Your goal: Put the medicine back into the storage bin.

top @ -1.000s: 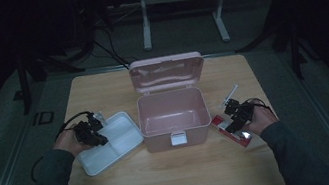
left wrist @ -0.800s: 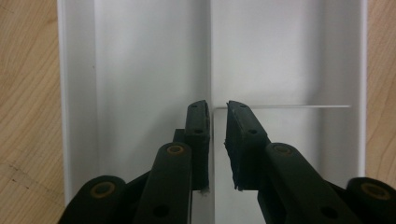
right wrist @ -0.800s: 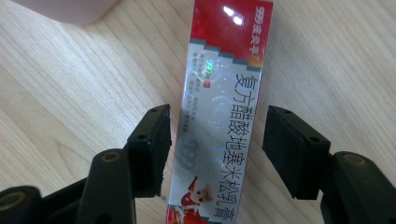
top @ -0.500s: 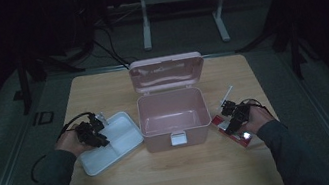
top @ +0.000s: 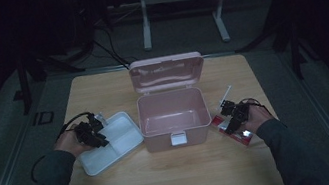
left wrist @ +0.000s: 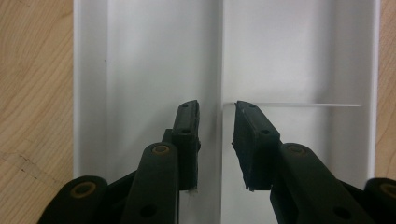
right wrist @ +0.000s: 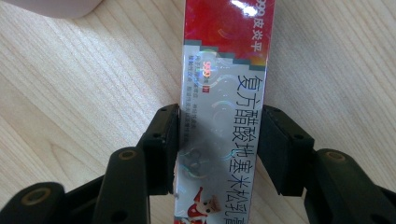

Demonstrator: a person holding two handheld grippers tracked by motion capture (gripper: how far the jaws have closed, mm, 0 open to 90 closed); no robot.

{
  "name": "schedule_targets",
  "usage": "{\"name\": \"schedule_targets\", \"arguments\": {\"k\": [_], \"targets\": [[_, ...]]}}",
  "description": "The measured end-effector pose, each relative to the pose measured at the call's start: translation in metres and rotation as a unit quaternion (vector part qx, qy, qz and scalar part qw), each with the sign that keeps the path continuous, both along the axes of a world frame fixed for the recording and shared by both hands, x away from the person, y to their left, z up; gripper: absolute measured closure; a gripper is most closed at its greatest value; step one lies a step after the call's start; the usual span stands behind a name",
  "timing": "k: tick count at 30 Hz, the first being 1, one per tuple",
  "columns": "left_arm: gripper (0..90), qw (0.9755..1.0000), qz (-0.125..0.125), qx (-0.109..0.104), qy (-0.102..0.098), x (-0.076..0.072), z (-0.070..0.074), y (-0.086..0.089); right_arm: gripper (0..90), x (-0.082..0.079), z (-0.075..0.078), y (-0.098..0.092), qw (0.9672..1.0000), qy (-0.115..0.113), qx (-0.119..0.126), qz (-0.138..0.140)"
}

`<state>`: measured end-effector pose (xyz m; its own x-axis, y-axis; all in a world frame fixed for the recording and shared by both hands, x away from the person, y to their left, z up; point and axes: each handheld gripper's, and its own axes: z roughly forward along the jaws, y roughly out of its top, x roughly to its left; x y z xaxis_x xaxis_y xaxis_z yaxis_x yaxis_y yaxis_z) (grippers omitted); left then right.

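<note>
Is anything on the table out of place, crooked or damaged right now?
Nothing looks damaged or spilled. The white divided tray lies askew beside the open pink box, out of line with it and the table edges. The red and white carton lies flat on the wood, between the right gripper jaws, which have just been closing.

The light wooden counter [top: 181,176] carries a white divided tray [top: 112,141] left of centre, an open pink box [top: 172,116] centrally, and a red carton [top: 233,129] at right.
</note>
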<state>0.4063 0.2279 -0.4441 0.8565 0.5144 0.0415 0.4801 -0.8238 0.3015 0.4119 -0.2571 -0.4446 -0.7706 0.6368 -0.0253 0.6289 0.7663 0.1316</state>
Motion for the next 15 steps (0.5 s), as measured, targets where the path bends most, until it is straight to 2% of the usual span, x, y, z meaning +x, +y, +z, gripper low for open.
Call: {"name": "schedule_targets", "arguments": {"k": [10, 15], "targets": [[70.2, 1.0000, -0.002, 0.000, -0.001, -0.0005, 0.0010, -0.0006, 50.7, 0.0008, -0.0001, -0.0030, 0.9998, 0.004, 0.000, 0.020], [70.4, 1.0000, -0.003, 0.000, -0.001, -0.0005, 0.0012, -0.0017, 50.2, 0.0012, 0.0001, 0.0003, 0.9994, 0.009, -0.015, 0.031]]}}
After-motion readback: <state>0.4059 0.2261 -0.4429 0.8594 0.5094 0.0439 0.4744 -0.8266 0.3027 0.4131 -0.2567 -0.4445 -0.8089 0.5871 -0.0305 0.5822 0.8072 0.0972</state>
